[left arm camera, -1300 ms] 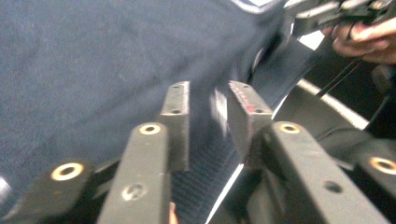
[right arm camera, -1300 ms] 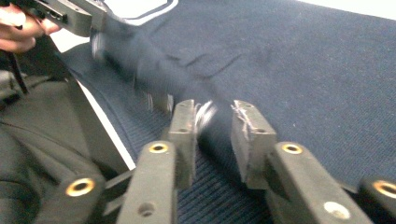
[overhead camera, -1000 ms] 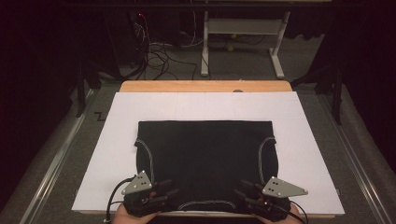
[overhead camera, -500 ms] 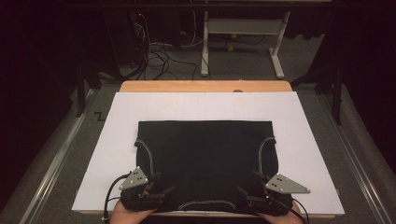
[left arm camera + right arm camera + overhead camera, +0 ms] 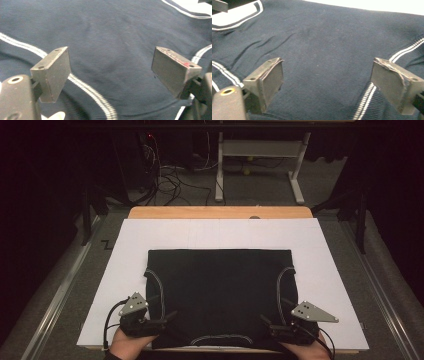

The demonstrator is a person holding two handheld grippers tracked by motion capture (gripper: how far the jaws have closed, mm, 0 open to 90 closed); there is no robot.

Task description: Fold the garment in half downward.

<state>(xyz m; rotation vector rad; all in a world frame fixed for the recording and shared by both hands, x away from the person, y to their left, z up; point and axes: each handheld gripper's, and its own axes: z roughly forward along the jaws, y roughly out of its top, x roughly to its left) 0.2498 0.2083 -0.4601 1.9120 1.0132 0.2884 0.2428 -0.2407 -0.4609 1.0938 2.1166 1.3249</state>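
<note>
- Left hand-held gripper (image 5: 167, 318): jaws spread wide, empty, at the near left corner of the black sweater (image 5: 220, 295), with bare white sheet (image 5: 125, 270) to its left.
- The sweater lies flat mid-counter, collar toward the person; white-striped seams curve down both sides.
- Right hand-held gripper (image 5: 266, 324): jaws also wide, holding nothing, over the near right corner.
- Both hands are cut off by the bottom edge.
- The wooden counter (image 5: 220, 212) shows beyond the sheet; the room behind is dark, with cables on the floor.

Two black handheld grippers: left gripper (image 5: 169, 319) and right gripper (image 5: 264, 322), each with grey triangular plate, trailing black cable, worn grey-brown pads (image 5: 53, 72) with screw holes.
</note>
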